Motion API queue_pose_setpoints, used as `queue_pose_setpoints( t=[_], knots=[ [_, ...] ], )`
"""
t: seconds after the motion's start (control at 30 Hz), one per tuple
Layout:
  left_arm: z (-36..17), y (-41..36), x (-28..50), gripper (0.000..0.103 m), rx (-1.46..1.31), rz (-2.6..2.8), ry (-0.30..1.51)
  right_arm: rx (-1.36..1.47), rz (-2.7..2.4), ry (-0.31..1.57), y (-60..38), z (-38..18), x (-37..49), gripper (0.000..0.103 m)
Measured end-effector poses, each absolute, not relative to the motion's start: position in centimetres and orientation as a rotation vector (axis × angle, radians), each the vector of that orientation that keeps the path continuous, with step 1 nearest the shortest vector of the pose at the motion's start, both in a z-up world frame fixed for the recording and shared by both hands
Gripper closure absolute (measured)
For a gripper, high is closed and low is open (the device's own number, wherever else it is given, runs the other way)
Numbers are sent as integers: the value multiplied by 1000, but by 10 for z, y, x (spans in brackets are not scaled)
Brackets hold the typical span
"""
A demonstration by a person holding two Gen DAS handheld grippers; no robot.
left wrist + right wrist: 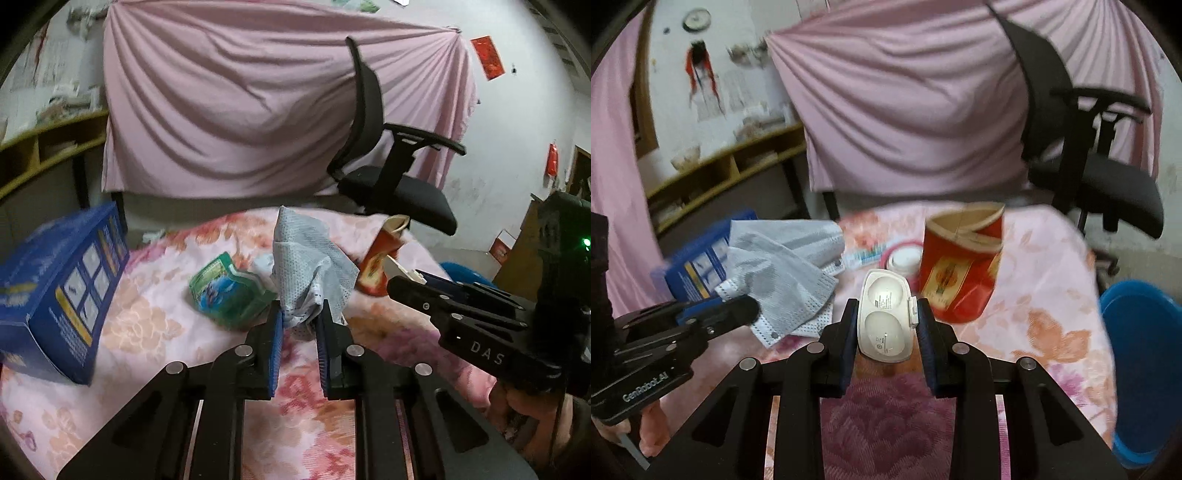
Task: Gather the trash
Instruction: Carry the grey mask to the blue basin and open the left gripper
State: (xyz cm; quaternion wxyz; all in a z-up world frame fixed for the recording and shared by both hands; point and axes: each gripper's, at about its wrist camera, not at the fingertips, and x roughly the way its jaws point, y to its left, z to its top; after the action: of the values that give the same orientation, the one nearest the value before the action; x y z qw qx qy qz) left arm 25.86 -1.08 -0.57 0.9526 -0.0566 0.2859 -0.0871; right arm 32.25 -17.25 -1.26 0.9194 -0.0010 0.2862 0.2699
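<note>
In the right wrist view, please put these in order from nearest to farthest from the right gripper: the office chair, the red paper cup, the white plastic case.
1. The white plastic case: held between the fingers of the right gripper.
2. The red paper cup: just ahead, slightly to the right, crumpled, on the floral cloth.
3. The office chair: far right, beyond the table edge.

A pink sheet (258, 110) drapes behind a black office chair (388, 177); white wall (524, 122), wooden shelf (731, 166), round clock (697, 19).
</note>
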Motion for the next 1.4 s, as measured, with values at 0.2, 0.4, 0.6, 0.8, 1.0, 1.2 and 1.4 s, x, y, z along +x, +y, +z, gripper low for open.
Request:
queue_pose_setpoints(
  t=[0.2, 0.4, 0.6, 0.8, 1.0, 1.2, 1.4],
  knots=[
    [15, -30, 247, 89, -74, -192, 486, 27, 516, 428, -195, 6, 304, 75],
    [33, -48, 242, 89, -61, -228, 411, 27, 454, 269, -219, 25, 286, 75],
    [53, -79, 238, 89, -32, -267, 316, 51, 382, 141, -250, 41, 269, 75],
    [66, -121, 243, 89, -3, -333, 272, 64, 278, 70, -286, 49, 261, 75],
    [67, -166, 257, 89, 27, -409, 270, 127, 179, 61, -330, 52, 263, 75],
    [55, -205, 285, 89, 21, -448, 367, 204, 126, 124, -368, 47, 276, 75],
    [41, -236, 313, 89, 0, -486, 502, 270, 99, 192, -400, 40, 285, 75]
  ],
)
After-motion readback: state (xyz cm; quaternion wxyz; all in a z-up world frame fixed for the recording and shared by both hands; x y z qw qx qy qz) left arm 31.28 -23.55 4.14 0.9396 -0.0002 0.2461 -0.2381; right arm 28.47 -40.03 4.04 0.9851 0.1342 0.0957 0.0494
